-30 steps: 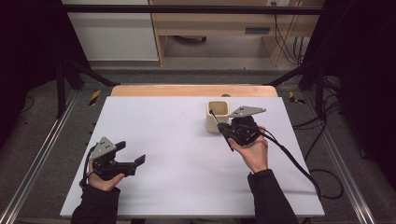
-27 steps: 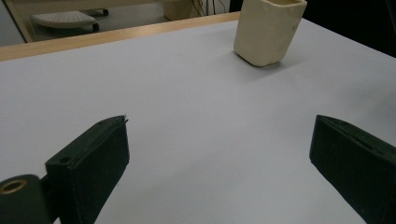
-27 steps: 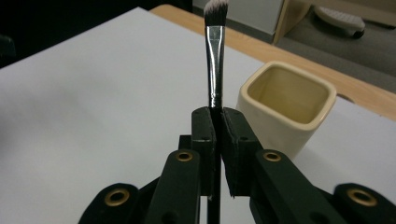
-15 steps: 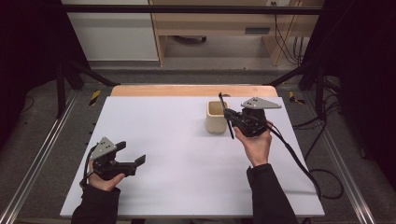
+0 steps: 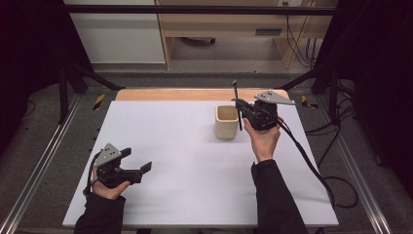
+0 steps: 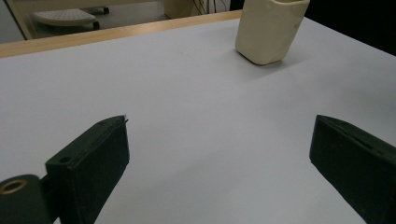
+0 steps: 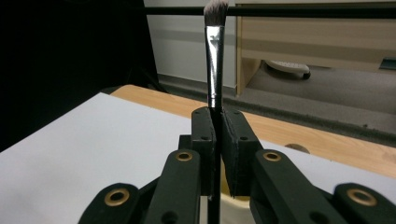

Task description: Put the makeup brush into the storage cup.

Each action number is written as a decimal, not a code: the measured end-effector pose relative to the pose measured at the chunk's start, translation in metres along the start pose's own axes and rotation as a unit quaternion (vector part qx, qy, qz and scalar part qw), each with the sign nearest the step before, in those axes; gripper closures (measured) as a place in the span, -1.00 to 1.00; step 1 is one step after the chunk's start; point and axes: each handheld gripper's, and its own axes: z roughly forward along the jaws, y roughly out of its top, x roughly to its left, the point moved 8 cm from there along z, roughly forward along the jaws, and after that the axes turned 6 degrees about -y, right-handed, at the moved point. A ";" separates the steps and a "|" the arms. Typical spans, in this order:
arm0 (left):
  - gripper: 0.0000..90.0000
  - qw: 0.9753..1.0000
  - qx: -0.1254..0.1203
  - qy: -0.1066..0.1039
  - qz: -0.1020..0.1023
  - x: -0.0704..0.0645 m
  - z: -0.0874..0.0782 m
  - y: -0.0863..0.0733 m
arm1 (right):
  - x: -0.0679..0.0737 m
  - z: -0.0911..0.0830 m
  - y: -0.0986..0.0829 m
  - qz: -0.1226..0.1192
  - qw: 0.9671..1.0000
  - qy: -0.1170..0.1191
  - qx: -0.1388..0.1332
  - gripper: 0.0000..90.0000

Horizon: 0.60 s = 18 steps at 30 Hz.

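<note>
Standing upright between the closed right tongs (image 7: 216, 140), the brush (image 7: 215, 60) is slim, with a black handle, a shiny metal collar and a small tuft of pale-tipped bristles at the top. In the high view it is held just right of the cream cup (image 5: 227, 122), above the white worktop (image 5: 185, 161) near its far edge. A second ago the brush leaned over the cup's mouth; since then the right hand has lifted and turned it upright, clear of the cup. The left tongs (image 5: 139, 168) stay wide apart, empty, low at the near left.
</note>
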 end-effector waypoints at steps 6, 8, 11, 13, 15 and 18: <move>-0.90 1.000 -0.001 -0.001 0.000 0.000 -0.001 0.000 | -0.001 0.009 0.007 0.004 1.000 -0.007 -0.012 0.87; -0.90 1.000 -0.001 -0.001 0.000 0.000 -0.001 0.000 | -0.002 0.012 0.008 0.009 1.000 -0.009 -0.014 0.87; -0.90 1.000 -0.001 -0.001 0.000 0.000 -0.001 0.000 | -0.002 0.016 0.010 0.014 1.000 -0.008 -0.016 0.87; -0.90 1.000 -0.002 -0.001 0.000 0.000 -0.001 0.000 | -0.003 0.021 0.011 0.018 1.000 -0.008 -0.018 0.87; -0.90 1.000 -0.001 -0.001 0.000 0.000 -0.001 0.000 | -0.004 0.027 0.013 0.019 1.000 -0.010 -0.022 0.87; -0.90 1.000 -0.002 -0.002 0.000 0.001 -0.001 0.000 | -0.004 0.031 0.015 0.021 0.999 -0.005 -0.028 0.87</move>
